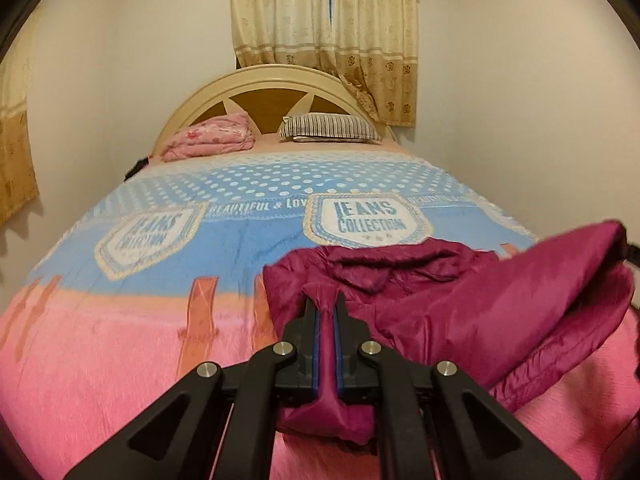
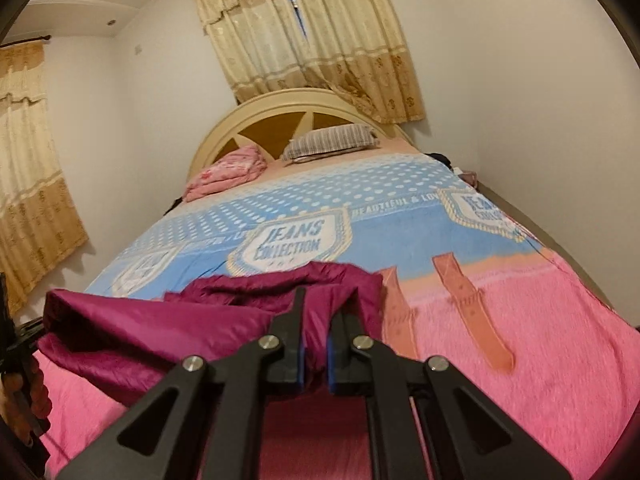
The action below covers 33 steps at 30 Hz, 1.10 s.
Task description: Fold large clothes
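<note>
The bed (image 1: 120,360) is carrying the magenta jacket (image 1: 460,300) at about five o'clock in the left view, bunched and not yet folded. The left gripper (image 1: 326,312) and right gripper (image 2: 316,320) are each pinching its fabric, so folding seems barely begun.

The jacket (image 1: 460,296) lay bunched on the near end of the bed (image 1: 120,344), on the blanket (image 1: 256,240). The left claw (image 1: 327,312) pinched its left edge and the right claw (image 2: 316,312) its right edge. At the far end, a folded quilt (image 1: 210,136) sat left of the pillow (image 1: 330,127), both before the headboard (image 1: 264,80), with curtains (image 1: 324,36) behind.
</note>
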Tool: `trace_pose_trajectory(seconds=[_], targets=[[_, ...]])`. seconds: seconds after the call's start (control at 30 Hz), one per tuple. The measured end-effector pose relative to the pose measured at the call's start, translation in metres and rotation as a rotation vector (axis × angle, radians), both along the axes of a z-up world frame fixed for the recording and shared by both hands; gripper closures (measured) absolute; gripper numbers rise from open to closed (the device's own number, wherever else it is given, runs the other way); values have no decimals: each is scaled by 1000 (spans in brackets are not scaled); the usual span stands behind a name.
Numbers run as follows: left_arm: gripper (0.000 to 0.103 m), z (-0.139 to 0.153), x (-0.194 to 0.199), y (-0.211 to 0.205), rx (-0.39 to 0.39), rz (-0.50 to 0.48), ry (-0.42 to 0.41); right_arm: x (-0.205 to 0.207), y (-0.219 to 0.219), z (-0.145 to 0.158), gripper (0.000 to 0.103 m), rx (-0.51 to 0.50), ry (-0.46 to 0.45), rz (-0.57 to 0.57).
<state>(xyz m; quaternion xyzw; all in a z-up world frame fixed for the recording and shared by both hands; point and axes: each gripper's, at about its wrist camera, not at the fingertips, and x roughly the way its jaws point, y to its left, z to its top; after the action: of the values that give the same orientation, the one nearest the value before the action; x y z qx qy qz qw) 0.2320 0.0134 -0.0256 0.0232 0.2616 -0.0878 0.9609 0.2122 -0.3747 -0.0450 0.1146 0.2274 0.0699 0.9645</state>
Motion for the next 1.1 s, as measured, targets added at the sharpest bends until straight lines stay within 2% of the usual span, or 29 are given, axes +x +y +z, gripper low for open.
trace_pose_trajectory(seconds=[0.1, 0.17, 0.23, 0.27, 0.3, 0.33, 0.37, 0.43, 0.57, 0.67, 0.8, 0.83, 0.9, 0.93, 0.97, 1.03, 1.1], targets=[[95, -13, 29, -4, 42, 41, 27, 29, -3, -6, 94, -5, 23, -19], [94, -17, 45, -4, 43, 61, 28, 48, -6, -13, 94, -10, 43, -28], [81, -18, 57, 0, 22, 112, 22, 60, -8, -20, 94, -13, 58, -37], [55, -17, 61, 3, 16, 153, 8, 68, -9, -23, 94, -13, 68, -42], [21, -16, 66, 6, 12, 212, -20, 75, -10, -26, 94, -15, 76, -47], [9, -13, 70, 7, 6, 262, -51, 81, -11, -29, 94, -13, 83, -50], [4, -12, 74, 10, -7, 297, -90, 89, -12, -33, 94, -9, 92, -52], [4, -18, 91, 7, 0, 310, -85, 105, -11, -40, 94, -8, 103, -62], [4, -37, 123, 3, 46, 427, -39, 141, -5, -53, 94, -22, 130, -80], [4, -41, 136, 14, 17, 516, -40, 167, -4, -66, 94, -28, 160, -103], [4, -42, 149, 23, -38, 533, -30, 192, -3, -79, 94, -50, 188, -103], [4, -44, 150, 20, -41, 520, -26, 197, -3, -83, 90, -50, 188, -93], [4, -49, 148, 9, 1, 511, -47, 205, -2, -86, 75, -44, 191, -94], [4, -51, 146, 2, 36, 511, -63, 208, -3, -87, 61, -35, 194, -103], [4, -53, 143, -5, 53, 497, -79, 207, -4, -86, 39, -28, 188, -119], [4, -54, 141, -15, 73, 471, -96, 200, -6, -80, 20, -11, 145, -165], [4, -53, 143, -24, 94, 459, -101, 195, -5, -75, 19, -17, 120, -195]])
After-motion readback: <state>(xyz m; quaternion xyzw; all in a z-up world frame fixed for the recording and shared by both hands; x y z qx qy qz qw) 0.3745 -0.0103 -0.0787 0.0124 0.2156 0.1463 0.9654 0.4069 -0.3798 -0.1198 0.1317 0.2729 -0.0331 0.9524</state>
